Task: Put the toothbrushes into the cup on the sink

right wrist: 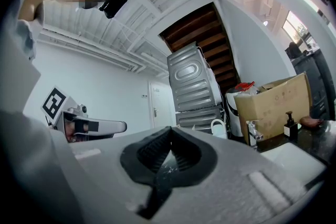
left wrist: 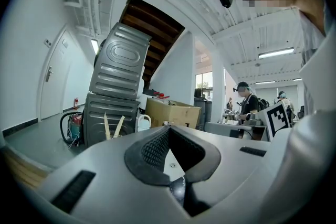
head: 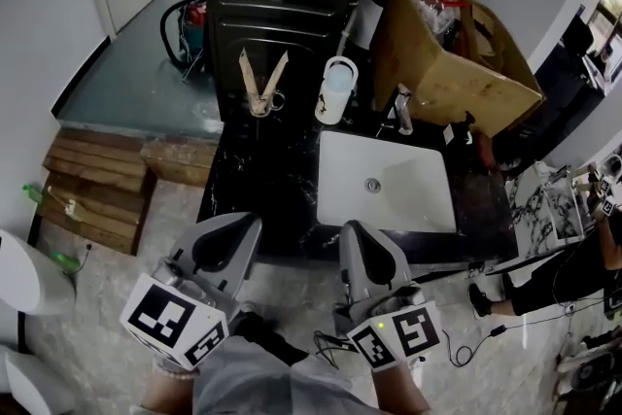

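The counter (head: 260,172) is glossy black veined stone, the sink (head: 413,201) smooth glossy white, the box (head: 432,73) matt brown cardboard, the toothbrushes (head: 249,76) pale wood.

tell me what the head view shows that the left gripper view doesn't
Only the head view: the wooden pallet and the black countertop. Only the left gripper view: the ceiling lights, the wooden stairs overhead and people at a far bench. Both: the toothbrushes, the white jug and the cardboard box.
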The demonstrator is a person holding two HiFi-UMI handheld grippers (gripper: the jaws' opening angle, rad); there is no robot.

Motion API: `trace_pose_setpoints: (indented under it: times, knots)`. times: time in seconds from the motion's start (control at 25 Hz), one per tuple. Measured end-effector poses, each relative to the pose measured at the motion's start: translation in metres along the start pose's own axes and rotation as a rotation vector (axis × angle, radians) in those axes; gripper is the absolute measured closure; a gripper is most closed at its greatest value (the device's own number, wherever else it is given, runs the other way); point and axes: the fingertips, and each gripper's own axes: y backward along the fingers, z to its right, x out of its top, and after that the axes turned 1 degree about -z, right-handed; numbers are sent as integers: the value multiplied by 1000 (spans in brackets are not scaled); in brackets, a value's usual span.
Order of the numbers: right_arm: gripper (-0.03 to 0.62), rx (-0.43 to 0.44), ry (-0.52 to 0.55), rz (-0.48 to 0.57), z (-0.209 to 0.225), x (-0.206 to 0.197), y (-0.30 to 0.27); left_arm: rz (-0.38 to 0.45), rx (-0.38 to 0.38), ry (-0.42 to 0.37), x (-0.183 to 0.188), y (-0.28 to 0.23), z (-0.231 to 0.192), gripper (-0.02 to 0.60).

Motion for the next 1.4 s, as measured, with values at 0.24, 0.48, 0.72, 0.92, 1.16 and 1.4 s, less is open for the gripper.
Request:
trace_pose_setpoints:
  times: [0.24, 0.48, 0.72, 0.92, 1.16, 1.4]
  knots:
    - [595, 3, 4, 7, -5, 3, -3, 2, -15, -5, 4, 1, -1, 577]
    - [595, -6, 8, 16, -11, 6, -14, 10, -35, -8, 8, 0, -9, 577]
    - [595, 6, 24, 29, -26, 11, -30, 22, -30, -20, 14, 6, -27, 577]
    - [595, 12, 35, 36, -36, 15, -43, 25, -29, -24, 15, 9, -39, 577]
    - [595, 17, 56, 40, -46, 17, -54, 33, -31, -21, 17, 13, -52, 577]
    - [595, 22, 64, 38, -51, 15, -63, 33, -35, -15, 15, 13, -61, 577]
